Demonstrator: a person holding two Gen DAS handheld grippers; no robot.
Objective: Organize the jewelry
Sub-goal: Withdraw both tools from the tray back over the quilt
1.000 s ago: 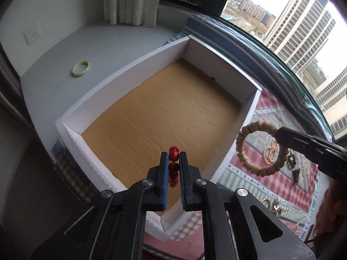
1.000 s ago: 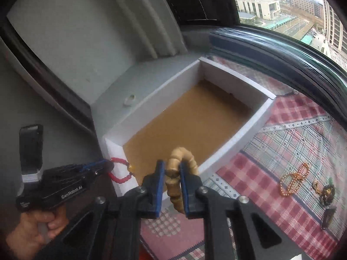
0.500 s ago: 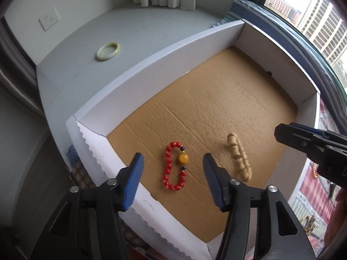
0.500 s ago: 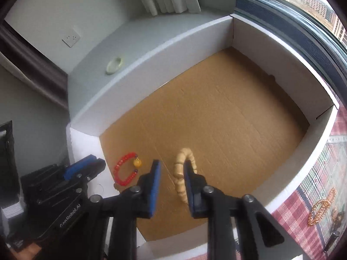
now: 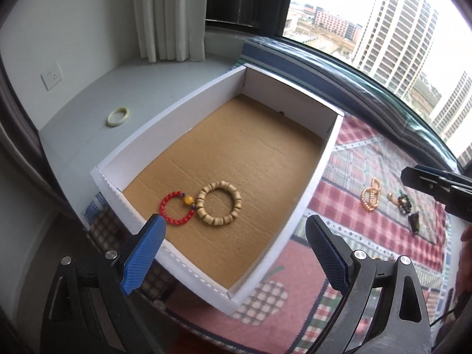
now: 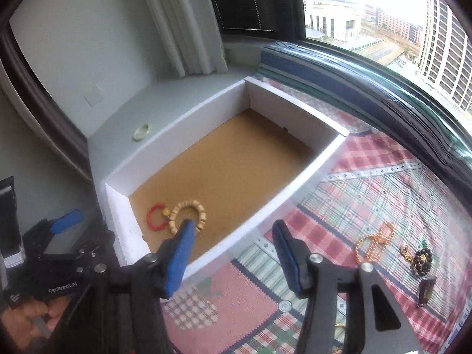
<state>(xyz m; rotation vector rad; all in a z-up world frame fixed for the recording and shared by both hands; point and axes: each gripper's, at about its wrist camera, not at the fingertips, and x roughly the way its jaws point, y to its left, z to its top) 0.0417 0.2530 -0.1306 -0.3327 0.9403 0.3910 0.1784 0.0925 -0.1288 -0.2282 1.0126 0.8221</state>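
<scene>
A white box (image 5: 177,112) with a brown cardboard floor holds a red bead bracelet (image 5: 175,209) with an orange bead and a tan wooden bracelet (image 5: 219,203), lying flat side by side near the front left corner. Both show in the right wrist view: the red bracelet (image 6: 155,216) and the tan one (image 6: 188,211). My left gripper (image 5: 234,230) is open and empty above the box's near edge. My right gripper (image 6: 233,240) is open and empty over the box's right wall (image 6: 280,203).
On the plaid cloth (image 6: 354,183) right of the box lie a gold bead chain (image 6: 373,240), a dark beaded piece (image 6: 421,261) and a dark pendant (image 6: 426,290). A pale green bangle (image 5: 119,116) lies on the grey ledge left of the box. A window runs behind.
Both bracelets were let go into the box and now lie flat as rings. Both grippers opened wider and pulled back and up from the box.
</scene>
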